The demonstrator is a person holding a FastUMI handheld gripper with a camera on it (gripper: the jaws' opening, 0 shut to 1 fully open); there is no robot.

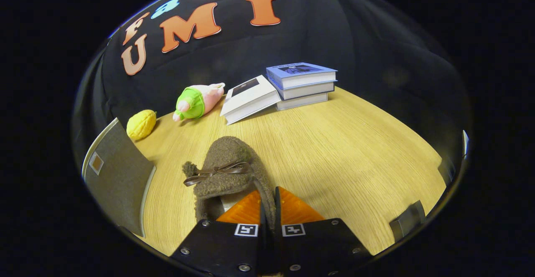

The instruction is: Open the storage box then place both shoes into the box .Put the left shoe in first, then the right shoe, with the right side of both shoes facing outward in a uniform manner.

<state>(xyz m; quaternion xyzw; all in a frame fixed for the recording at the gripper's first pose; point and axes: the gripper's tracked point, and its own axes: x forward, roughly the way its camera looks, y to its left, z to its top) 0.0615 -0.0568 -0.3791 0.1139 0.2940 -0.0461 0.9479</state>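
Tongs: closed narrow on shoe collar wall | shoe long axis: runs straight ahead, toe away | storage box: left of shoe, near, on bench

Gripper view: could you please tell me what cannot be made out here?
- Slipper: its heel is hidden behind the gripper, which is shut on its side wall.
- Storage box: cut off at the view's edge; open or closed, cannot tell.
- Book covers: too small to read.

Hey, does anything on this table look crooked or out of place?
Yes: one white book leans tilted against the stack of books instead of lying flat. The gripper is shut on the brown fuzzy slipper's side wall.
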